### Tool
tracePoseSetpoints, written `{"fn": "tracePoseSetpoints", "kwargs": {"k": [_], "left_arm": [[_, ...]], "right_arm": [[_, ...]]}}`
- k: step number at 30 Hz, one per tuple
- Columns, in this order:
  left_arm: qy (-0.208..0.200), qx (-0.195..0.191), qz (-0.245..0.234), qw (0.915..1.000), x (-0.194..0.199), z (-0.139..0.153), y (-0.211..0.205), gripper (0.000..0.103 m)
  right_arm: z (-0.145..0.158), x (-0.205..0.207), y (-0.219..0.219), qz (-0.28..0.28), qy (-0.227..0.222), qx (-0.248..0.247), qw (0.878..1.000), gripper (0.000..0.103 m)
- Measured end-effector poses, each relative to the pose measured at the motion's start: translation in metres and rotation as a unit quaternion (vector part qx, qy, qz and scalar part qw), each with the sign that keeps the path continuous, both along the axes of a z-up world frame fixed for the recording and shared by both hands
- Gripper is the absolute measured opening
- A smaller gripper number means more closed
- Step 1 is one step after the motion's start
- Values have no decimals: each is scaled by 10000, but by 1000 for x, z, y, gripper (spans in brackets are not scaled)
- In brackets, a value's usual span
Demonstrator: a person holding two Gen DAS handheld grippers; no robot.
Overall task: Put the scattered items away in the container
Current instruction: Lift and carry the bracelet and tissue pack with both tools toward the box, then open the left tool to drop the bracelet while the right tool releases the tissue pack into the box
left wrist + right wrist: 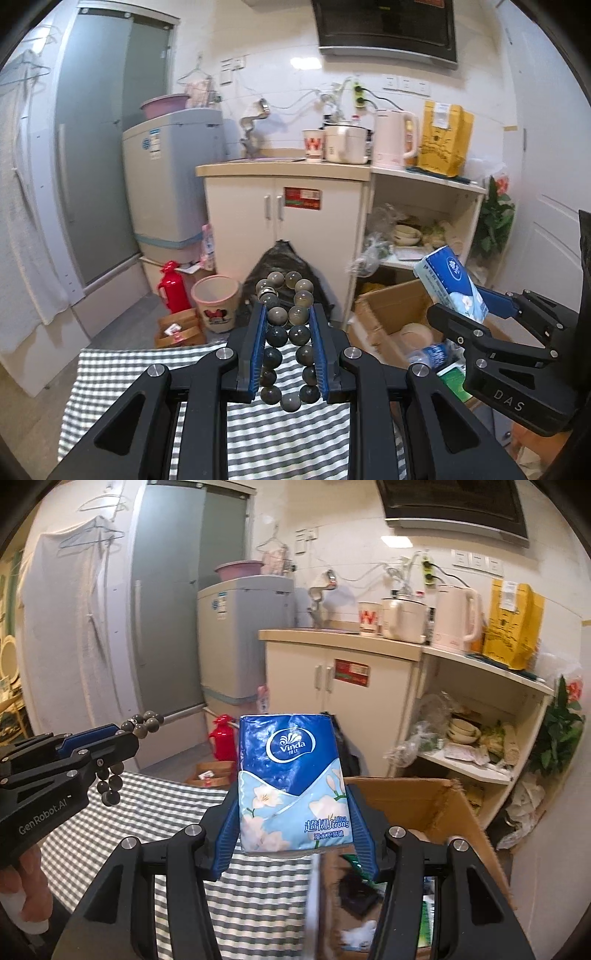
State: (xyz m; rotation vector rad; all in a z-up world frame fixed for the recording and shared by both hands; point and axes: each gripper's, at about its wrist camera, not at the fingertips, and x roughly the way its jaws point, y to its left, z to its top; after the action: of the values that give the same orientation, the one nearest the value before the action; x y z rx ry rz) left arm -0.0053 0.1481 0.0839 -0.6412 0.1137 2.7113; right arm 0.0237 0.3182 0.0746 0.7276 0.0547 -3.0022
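The left claw (287, 345) is clamped on a bead bracelet (288, 334): hard, smooth, loose beads, likely to slip unless pinched across both strands. The right claw (295, 814) squeezes a soft, light Vinda tissue pack (291, 779) by its sides, above the cardboard box (458, 812) beside the gingham-clothed bench (177, 812) in a cluttered kitchen.

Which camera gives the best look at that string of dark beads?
The left wrist view: the bead bracelet sits front-on, clamped in the left gripper. The right wrist view shows it side-on, small, mostly hidden by that gripper.
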Motion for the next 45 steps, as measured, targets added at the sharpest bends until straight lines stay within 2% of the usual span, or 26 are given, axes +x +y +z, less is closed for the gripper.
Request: {"fn": "tracePoseSetpoints", "kwargs": {"k": [16,30,31,32,36,38,45], "left_arm": [[-99,-13,-825,9965,-12,-5,87,22],[-322,-54,-1198,9923,-34,-22,145,23],[-354,-76,-1223,9918,-36,-25,149,22],[-375,-92,-1236,9916,-38,-27,153,10],[-524,-172,-1328,9896,-49,-40,169,10],[-620,-214,-1451,9872,-55,-48,180,5],[-756,-345,-1529,9847,-69,-65,197,5]], "right_arm": [[-5,7,86,-925,-169,-17,9956,53],[-21,1,142,-1371,-436,3,9896,53],[-23,-1,145,-1390,-459,-5,9892,53],[-25,-2,148,-1409,-485,-14,9888,53],[-39,-11,162,-1465,-644,-62,9871,53],[-47,-16,167,-1474,-728,-85,9864,53],[-68,-33,175,-1410,-1005,-141,9848,53]]}}
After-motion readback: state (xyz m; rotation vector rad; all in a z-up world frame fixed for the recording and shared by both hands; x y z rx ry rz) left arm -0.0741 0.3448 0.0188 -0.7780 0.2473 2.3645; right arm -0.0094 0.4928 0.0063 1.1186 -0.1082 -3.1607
